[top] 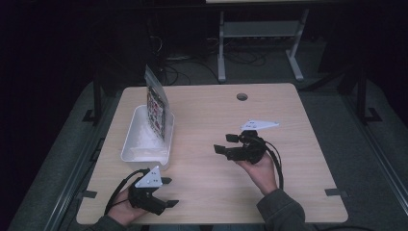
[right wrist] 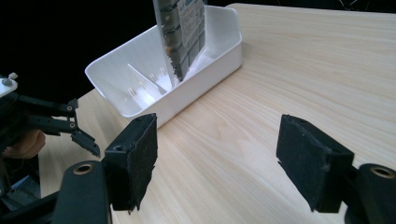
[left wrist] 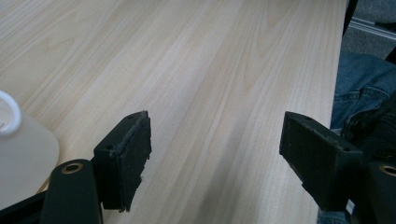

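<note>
A: Where is the packet now?

B: The packet (top: 156, 103) stands in the white bin (top: 132, 144), at the far end of it, at about ten o'clock from the middle of the surface (top: 288, 139). It leans on the bin's right wall and most of it sticks out above the rim. In the right gripper view I see a divider (right wrist: 142, 86) inside the bin, just beside the packet's foot.

A: And the two grippers?

B: Both hold nothing. The left gripper (top: 166, 192) rests near the bin's near end, at about seven o'clock, with its jaws wide over bare wood. The right gripper (top: 228, 144) is at about four o'clock from the bin, also with jaws wide, and it looks toward the bin.

A: What could go wrong, in your opinion?

B: I think the packet is the weak point. It is tall, thin, and only leaning. If a jaw touches its top from the side, it may tip over the wall and fall on the surface. Also the film looks smooth, so a grip on one corner could slip or crumple it.

A: And the bin?

B: It looks light. A push along the surface may slide it toward the edge at nine o'clock, because nothing holds it. The left gripper is near enough to steady it.
</note>
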Demonstrator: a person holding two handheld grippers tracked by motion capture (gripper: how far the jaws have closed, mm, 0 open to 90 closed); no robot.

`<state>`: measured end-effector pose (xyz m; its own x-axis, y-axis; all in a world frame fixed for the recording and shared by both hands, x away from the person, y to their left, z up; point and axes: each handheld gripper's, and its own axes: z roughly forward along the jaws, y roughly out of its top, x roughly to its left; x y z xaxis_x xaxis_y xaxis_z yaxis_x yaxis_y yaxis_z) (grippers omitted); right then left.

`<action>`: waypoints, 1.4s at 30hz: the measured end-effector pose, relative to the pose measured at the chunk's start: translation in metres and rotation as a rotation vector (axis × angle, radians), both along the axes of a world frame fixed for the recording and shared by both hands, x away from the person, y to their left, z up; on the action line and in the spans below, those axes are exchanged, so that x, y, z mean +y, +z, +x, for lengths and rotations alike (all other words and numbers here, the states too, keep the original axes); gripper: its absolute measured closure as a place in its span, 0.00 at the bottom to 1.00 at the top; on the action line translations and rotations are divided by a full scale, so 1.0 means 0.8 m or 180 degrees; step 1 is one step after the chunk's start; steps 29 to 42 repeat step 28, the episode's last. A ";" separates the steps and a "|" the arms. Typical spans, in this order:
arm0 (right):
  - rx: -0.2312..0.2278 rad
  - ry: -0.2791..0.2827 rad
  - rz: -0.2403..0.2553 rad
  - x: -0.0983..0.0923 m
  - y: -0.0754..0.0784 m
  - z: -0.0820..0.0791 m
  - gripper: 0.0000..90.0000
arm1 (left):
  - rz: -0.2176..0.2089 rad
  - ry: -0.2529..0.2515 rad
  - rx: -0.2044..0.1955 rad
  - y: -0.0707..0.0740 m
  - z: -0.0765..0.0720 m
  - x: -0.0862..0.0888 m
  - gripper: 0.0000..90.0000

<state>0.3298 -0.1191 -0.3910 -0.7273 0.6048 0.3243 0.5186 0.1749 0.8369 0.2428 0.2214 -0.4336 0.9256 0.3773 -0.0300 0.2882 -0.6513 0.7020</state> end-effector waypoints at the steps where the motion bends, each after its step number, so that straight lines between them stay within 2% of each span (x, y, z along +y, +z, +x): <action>1: 0.0013 -0.0006 0.0001 -0.002 -0.001 -0.001 0.32 | -0.0002 0.0003 0.0002 0.000 0.000 0.000 0.27; 8: 0.0041 0.0019 -0.0088 -0.017 -0.008 -0.013 0.32 | -0.0002 0.0013 -0.0004 0.000 0.001 0.000 0.27; 17: 0.0103 0.0062 -0.0218 -0.040 -0.030 -0.036 0.32 | -0.0014 0.0018 0.0000 0.000 0.000 -0.001 0.27; 27: 0.0115 0.0047 -0.0191 -0.062 -0.055 -0.065 0.30 | -0.0022 0.0021 -0.0007 0.001 -0.003 0.005 0.27; 42: 0.0115 0.0047 -0.0191 -0.062 -0.055 -0.065 0.30 | -0.0022 0.0021 -0.0007 0.001 -0.003 0.005 0.27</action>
